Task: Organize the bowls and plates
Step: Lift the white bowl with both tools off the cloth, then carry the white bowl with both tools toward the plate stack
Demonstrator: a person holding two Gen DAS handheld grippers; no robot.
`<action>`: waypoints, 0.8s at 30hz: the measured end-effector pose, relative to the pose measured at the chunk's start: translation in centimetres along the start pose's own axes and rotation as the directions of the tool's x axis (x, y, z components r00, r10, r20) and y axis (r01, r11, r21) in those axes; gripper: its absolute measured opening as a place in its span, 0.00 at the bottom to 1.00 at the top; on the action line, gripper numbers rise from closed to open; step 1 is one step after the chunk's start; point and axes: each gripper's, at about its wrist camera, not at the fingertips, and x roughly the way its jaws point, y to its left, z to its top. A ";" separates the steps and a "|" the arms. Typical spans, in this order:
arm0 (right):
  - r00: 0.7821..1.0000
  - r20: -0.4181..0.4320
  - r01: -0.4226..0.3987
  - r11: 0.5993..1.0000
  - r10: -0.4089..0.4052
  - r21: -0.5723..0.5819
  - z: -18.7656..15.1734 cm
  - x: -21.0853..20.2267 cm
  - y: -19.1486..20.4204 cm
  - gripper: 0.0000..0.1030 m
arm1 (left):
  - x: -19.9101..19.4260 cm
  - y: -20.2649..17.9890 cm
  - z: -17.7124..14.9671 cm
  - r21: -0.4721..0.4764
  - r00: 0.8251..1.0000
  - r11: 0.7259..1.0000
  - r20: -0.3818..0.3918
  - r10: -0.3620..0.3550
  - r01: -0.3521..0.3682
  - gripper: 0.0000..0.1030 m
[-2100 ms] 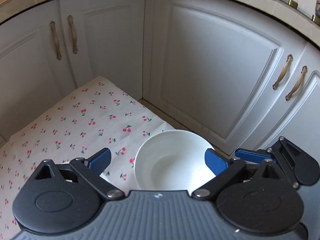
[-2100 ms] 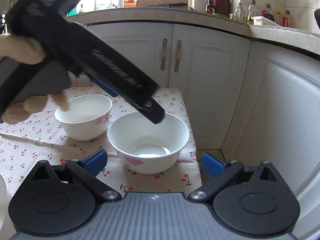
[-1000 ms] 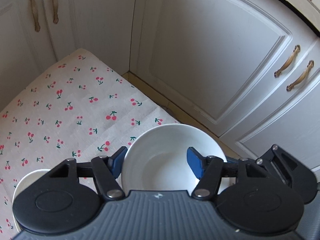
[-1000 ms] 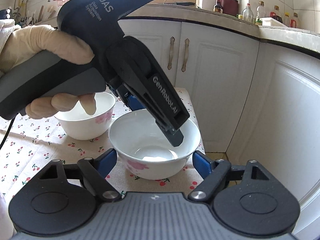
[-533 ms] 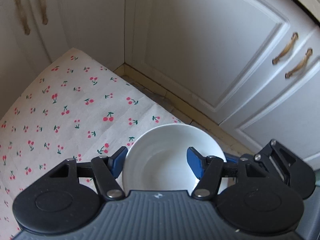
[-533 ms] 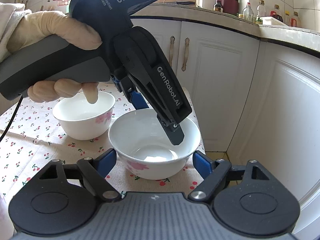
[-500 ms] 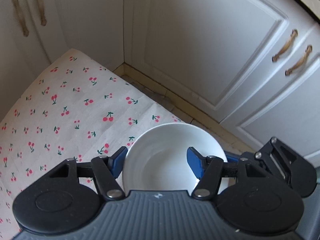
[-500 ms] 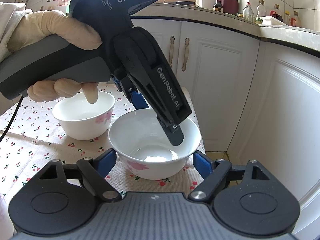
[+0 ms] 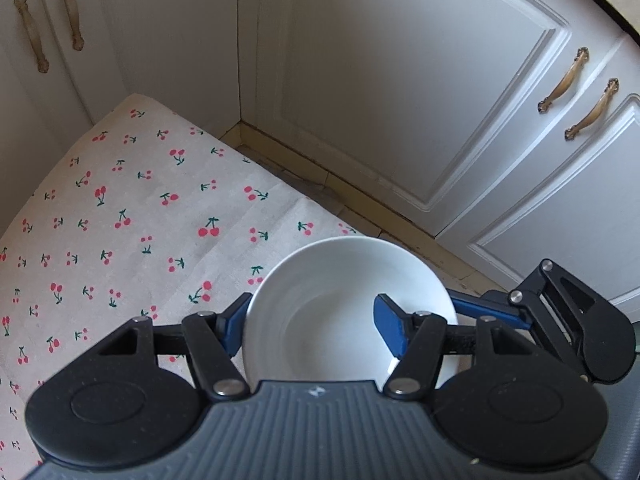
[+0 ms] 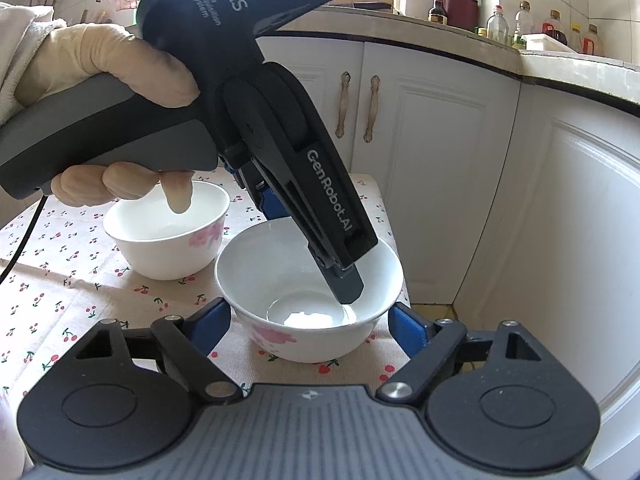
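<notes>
Right wrist view: left gripper [image 10: 320, 248] clamped on near bowl [image 10: 308, 304] rim at cloth [image 9: 120, 208] corner; right gripper [image 10: 310, 324] jaws have just been opening, astride bowl, probably not touching. Lift straight — nest gently into second bowl [image 10: 168, 236] beside.

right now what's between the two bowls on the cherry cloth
Only a narrow strip of cherry cloth separates the near bowl from the far bowl; they do not touch. The right wrist view shows it; the left gripper hangs above.
</notes>
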 end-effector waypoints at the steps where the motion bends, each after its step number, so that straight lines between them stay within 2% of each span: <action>1: 1.000 -0.002 -0.001 1.000 0.001 0.001 0.0 -0.1 0.1 0.87 | -0.1 -0.1 -0.1 0.002 1.000 1.000 0.000 0.000 0.000 0.62; 10: 0.999 0.001 -0.038 0.999 0.038 -0.006 0.4 -2.8 1.3 0.87 | -2.4 -1.1 -2.7 -0.013 1.000 1.000 0.024 0.001 0.000 0.62; 24: 0.991 0.007 -0.134 0.989 0.135 -0.056 0.5 -9.0 5.3 0.87 | -9.6 -3.2 -9.0 -0.060 0.996 0.998 0.093 0.015 -0.009 0.62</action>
